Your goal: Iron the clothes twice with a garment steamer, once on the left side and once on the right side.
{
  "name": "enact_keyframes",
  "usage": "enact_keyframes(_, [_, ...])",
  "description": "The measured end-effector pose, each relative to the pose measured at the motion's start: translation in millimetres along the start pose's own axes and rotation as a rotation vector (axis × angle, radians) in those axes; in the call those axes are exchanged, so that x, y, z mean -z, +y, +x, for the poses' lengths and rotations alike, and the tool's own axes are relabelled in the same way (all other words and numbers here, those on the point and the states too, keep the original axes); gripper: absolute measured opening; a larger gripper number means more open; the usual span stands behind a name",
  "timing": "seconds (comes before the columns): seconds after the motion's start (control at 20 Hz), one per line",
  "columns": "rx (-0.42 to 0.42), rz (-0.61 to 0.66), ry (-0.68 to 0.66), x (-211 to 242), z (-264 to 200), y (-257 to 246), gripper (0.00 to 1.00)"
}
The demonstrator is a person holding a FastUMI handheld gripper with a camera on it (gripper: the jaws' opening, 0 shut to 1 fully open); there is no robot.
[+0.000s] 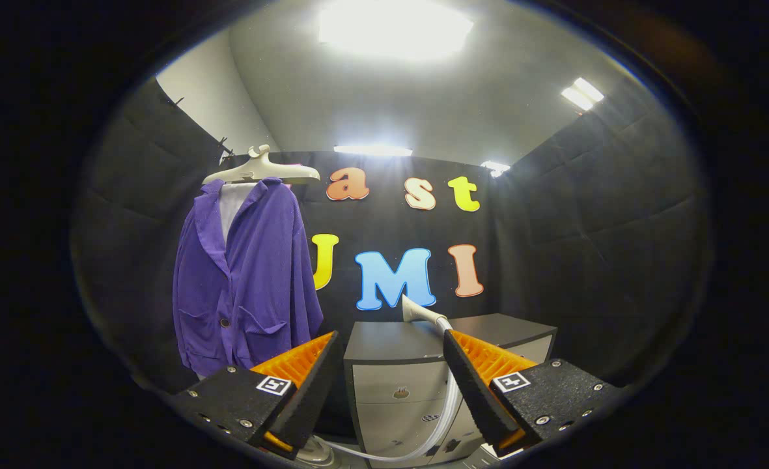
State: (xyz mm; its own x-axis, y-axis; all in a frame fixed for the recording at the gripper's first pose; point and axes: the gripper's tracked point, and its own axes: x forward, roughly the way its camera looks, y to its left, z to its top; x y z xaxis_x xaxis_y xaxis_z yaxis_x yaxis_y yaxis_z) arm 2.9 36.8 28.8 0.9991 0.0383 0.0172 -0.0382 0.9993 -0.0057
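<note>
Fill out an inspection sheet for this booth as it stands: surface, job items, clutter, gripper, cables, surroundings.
Surface: dark top of a grey cabinet, beyond the fingers.
Job's things: purple jacket hanging on a pale hanger, ahead of the left finger; white steamer head resting on the cabinet top by the right fingertip.
Clutter: nothing seen.
Gripper: gripper open, fingers apart, holding nothing.
Cables: clear hose running from the steamer head down the cabinet front.
Surroundings: black cloth walls, bright ceiling lights.
</note>
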Motion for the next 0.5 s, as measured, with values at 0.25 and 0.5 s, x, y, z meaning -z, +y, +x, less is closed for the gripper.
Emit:
enact_keyframes(0.25, [-0.067,-0.02,-0.026,-19.5,33.1,-1.7,0.96])
enact_keyframes(0.5, [-0.155,0.015,0.002,-27.1,97.6,-24.8,0.96])
